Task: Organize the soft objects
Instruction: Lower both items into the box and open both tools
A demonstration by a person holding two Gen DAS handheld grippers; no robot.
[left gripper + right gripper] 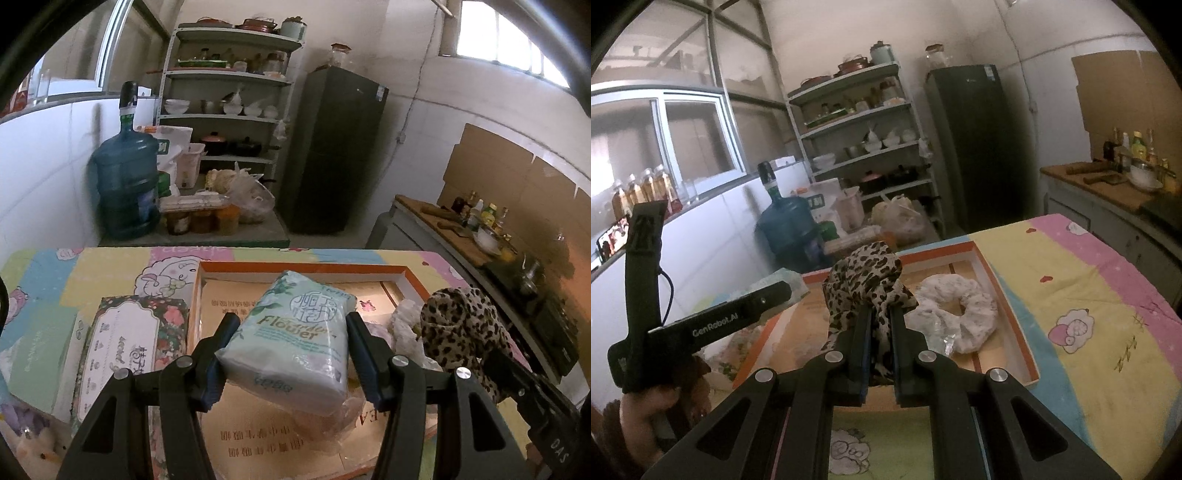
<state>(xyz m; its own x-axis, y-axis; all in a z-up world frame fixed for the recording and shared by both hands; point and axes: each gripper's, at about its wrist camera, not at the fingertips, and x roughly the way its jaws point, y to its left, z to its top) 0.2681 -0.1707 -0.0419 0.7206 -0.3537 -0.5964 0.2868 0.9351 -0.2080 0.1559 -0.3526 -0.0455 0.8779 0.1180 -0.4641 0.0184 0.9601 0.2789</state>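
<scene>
My left gripper (291, 321) is shut on a pale green tissue pack (291, 339) and holds it tilted above the orange-rimmed cardboard tray (303, 266). My right gripper (880, 314) is shut on a leopard-print cloth (866, 277), lifted over the same tray (1027, 354). That cloth also shows at the right of the left wrist view (458, 325). A white scrunchie-like cloth ring (960, 314) lies in the tray. A crumpled clear plastic bag (325, 421) lies in the tray under the tissue pack.
A floral tissue box (129, 339) and a light green box (40, 350) sit left of the tray on the cartoon-print table cover (1089, 295). Beyond the table stand a water jug (125, 177), shelves (229, 110), a dark fridge (332, 147) and a counter (1108, 192).
</scene>
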